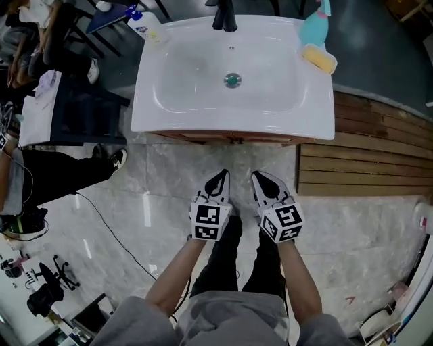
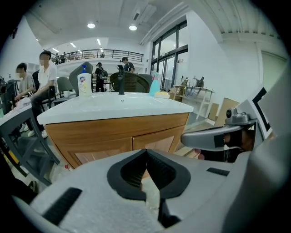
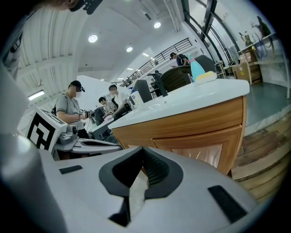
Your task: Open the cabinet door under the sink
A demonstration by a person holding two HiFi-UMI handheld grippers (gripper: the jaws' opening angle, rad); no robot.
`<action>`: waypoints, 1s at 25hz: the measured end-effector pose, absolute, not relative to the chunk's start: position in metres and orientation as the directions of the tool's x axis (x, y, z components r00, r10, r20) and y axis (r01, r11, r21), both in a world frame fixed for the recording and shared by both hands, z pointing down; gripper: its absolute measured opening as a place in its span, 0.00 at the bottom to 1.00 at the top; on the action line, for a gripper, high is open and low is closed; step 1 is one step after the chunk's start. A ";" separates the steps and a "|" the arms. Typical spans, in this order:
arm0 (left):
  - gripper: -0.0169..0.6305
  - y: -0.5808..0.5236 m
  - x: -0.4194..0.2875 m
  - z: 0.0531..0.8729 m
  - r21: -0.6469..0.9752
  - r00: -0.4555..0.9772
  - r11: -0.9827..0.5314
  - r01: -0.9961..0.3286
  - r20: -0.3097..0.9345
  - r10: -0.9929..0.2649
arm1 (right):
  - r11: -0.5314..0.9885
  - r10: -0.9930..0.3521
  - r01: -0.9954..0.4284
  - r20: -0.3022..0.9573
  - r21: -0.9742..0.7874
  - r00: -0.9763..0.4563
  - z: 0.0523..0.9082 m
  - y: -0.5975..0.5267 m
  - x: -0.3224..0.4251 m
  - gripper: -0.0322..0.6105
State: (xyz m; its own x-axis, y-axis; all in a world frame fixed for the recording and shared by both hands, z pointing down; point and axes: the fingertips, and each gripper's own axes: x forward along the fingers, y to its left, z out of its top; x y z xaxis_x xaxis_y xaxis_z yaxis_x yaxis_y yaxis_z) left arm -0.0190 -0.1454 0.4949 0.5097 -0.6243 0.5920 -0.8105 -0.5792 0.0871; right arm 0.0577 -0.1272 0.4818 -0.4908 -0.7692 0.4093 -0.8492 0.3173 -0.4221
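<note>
Learner: Layout first, left to right, please.

Tutor: Head view. At far left is a seated person (image 1: 54, 176). Next comes the white basin (image 1: 183, 111), with a soap bottle (image 1: 147, 26) on its left back corner, a black faucet (image 1: 225, 17) at the middle back and a drain (image 1: 232, 80) in the bowl. A blue bottle (image 1: 314, 23) and a yellow sponge (image 1: 319, 58) sit on its right corner. Wooden decking (image 1: 365, 155) lies to the right.

Learner: And the tools?

Tutor: Left gripper (image 1: 218, 181) and right gripper (image 1: 266, 182) sit side by side over the marble floor (image 1: 338, 223), well short of the basin's front. Each has its jaws pressed together with nothing between them.

Learner: Where is the door?

Tutor: Under the basin. From above, only the top edge of the wooden cabinet (image 1: 203, 137) shows. The left gripper view shows a left-hand door (image 2: 102, 152) and a right-hand door (image 2: 159, 140), both closed and meeting at a centre seam. No handle can be made out clearly.

Learner: How is this step best done?

Tutor: The step in hand appears to be the approach.
- Choose one door and bring one gripper low to its free edge by the seam.
- Part the jaws before contact, then pinch the edge or handle.
- Pull along the door's swing arc, not straight back.
- Keep the other gripper and the legs clear of that arc.
</note>
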 end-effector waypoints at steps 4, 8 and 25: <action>0.04 -0.154 -0.016 0.521 0.102 0.516 -0.582 -0.807 0.601 -0.610 | 0.326 -0.766 -0.846 0.407 -0.421 -0.498 0.496 -0.133 0.056 0.06; 0.04 -0.163 -0.014 0.548 0.120 0.527 -0.587 -0.801 0.608 -0.594 | 0.339 -0.766 -0.847 0.402 -0.409 -0.501 0.512 -0.144 0.053 0.06; 0.14 -0.220 -0.015 0.667 0.146 0.451 -0.467 -0.872 0.610 -0.652 | 0.344 -0.759 -0.839 0.401 -0.422 -0.513 0.585 -0.157 0.052 0.06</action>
